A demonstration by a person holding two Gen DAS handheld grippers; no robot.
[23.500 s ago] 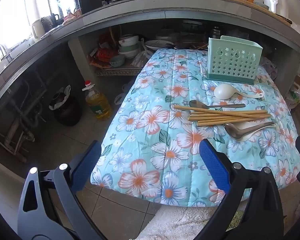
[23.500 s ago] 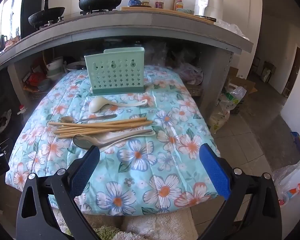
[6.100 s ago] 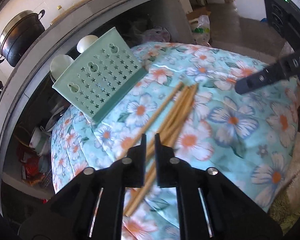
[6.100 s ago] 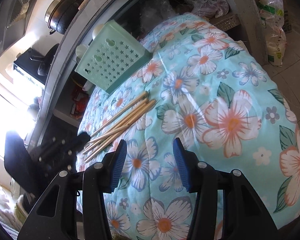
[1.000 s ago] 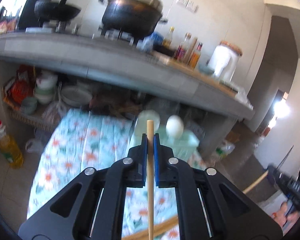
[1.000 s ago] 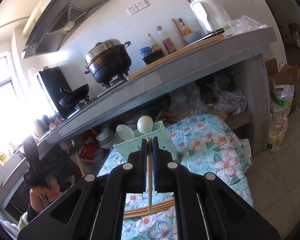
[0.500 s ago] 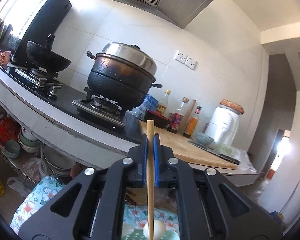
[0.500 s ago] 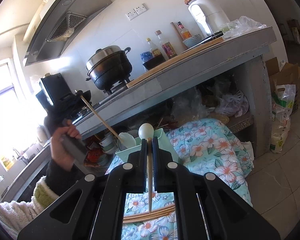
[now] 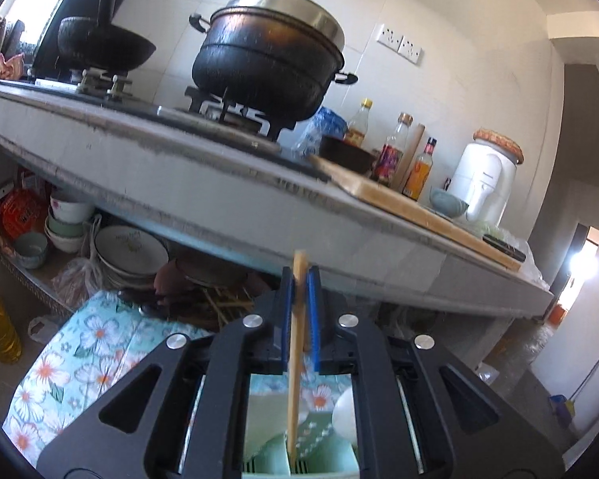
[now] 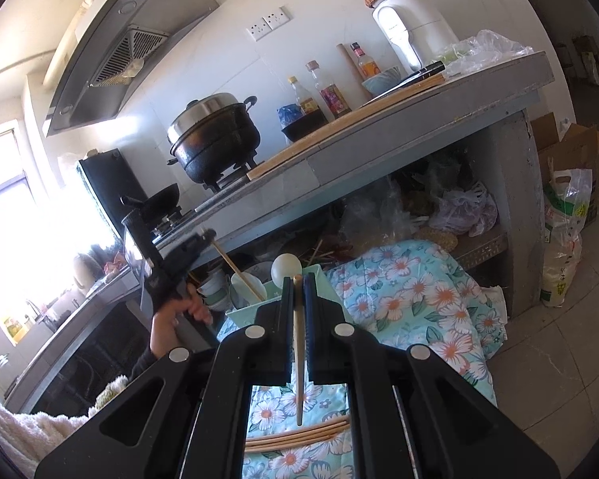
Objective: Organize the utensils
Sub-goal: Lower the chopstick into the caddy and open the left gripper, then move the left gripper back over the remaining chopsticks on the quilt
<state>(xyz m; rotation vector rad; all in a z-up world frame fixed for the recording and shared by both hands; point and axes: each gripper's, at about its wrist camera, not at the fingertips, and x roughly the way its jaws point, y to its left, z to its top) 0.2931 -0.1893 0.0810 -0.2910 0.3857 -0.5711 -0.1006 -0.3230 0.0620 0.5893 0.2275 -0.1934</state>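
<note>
- While the left gripper [image 9: 299, 311] hangs over the caddy [image 9: 267, 415], its chopstick [image 9: 296, 359] stands upright between the blue pads, lower tip already down inside the caddy, at the divider; the jaws have just been opening, a thin gap shows on the right of the stick, and I cannot tell whether the pads still pinch it.
- Just right of that tip, inside the caddy, sits a white spoon [image 9: 345, 411].
- Seen from the right wrist, the right gripper [image 10: 298, 299] is clenched on a second chopstick [image 10: 298, 351], also upright, its lower tip hanging above the loose chopsticks [image 10: 299, 435] lying left to right on the floral cloth [image 10: 411, 299].
- Farther off, the caddy [image 10: 319, 275] lies ahead of the right fingers, so that stick still has to travel forward.
- Left hand [image 10: 171, 311] is the nearer one: its stick slants from the left into the caddy.
- My judgement: the coming move turns on keeping the long axis vertical over the slot.
</note>
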